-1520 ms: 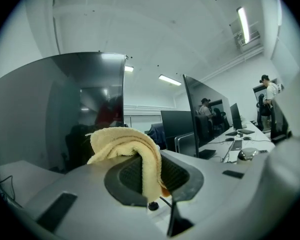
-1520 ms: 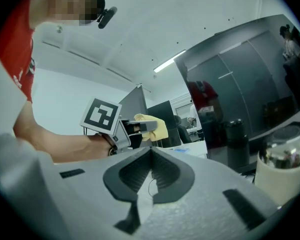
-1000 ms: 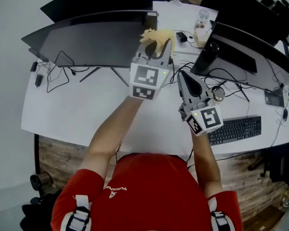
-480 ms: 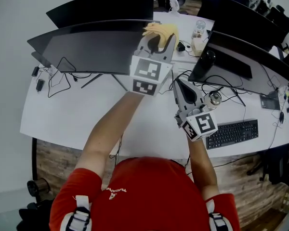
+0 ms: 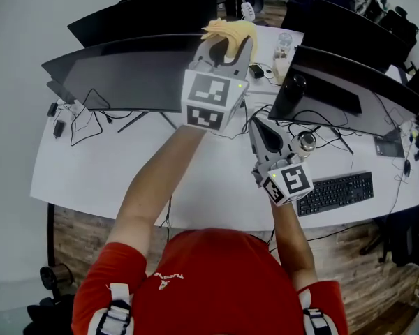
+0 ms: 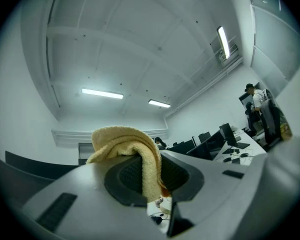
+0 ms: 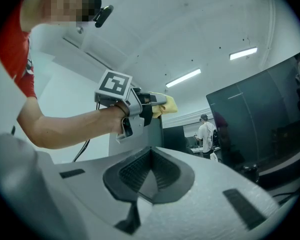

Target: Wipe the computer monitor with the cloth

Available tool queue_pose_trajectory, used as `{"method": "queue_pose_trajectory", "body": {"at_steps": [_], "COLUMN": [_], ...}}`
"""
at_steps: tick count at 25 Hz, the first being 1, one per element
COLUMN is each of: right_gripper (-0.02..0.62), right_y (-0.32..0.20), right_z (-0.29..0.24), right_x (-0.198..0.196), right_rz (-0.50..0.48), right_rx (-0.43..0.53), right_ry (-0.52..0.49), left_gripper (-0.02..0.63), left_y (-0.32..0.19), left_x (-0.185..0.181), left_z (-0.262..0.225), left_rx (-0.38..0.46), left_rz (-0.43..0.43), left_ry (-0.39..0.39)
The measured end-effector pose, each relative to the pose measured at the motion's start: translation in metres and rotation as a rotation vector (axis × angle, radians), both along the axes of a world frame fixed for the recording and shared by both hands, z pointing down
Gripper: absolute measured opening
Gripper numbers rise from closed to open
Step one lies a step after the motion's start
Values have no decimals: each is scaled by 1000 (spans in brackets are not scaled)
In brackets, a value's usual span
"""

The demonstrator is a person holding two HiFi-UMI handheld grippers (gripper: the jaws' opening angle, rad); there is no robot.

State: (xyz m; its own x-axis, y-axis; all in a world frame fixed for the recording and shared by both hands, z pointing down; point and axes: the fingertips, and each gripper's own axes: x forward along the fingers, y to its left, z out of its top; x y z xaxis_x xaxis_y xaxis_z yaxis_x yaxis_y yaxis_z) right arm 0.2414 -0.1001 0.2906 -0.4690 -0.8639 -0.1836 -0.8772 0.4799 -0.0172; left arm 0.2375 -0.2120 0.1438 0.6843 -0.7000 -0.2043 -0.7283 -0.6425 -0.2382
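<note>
A wide curved monitor [image 5: 126,72] stands on the white desk [image 5: 126,173], screen facing me. My left gripper [image 5: 227,47] is raised over the monitor's right end, near its top edge, and is shut on a yellow cloth [image 5: 230,29]. In the left gripper view the cloth [image 6: 127,144] drapes over and between the jaws of the left gripper [image 6: 150,176], which point up towards the ceiling. My right gripper [image 5: 260,124] hovers lower over the desk, shut with nothing in it. The right gripper view shows its own closed jaws [image 7: 149,176], the left gripper [image 7: 140,106] and the cloth [image 7: 166,105].
A second monitor [image 5: 349,82] stands at the right, with a black keyboard [image 5: 339,192] before it and a dark cup [image 5: 293,89] beside it. Cables [image 5: 84,114] trail under the wide monitor's left end. Another monitor [image 5: 146,16] stands behind. A person [image 7: 206,134] stands far off.
My left gripper has risen and moved away from me with the cloth, up past the monitor's top edge. The right gripper has drifted slightly left and stays shut.
</note>
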Motion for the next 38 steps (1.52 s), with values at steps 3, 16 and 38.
{"method": "queue_pose_trajectory", "body": {"at_steps": [3, 16, 38], "right_gripper": [4, 4, 5], "right_y": [1, 8, -9], "right_z": [-1, -1, 3], "right_x": [-2, -17, -66], "right_rz": [-11, -65, -103], "right_rx": [4, 3, 2], "right_ry": [0, 4, 35], "left_gripper": [55, 55, 55], "left_y": [7, -28, -61], "left_x": [-2, -46, -145], "left_z": [-10, -29, -6], "left_rx": [-1, 65, 54], "left_rz": [7, -176, -293], "left_ry": [6, -111, -135]}}
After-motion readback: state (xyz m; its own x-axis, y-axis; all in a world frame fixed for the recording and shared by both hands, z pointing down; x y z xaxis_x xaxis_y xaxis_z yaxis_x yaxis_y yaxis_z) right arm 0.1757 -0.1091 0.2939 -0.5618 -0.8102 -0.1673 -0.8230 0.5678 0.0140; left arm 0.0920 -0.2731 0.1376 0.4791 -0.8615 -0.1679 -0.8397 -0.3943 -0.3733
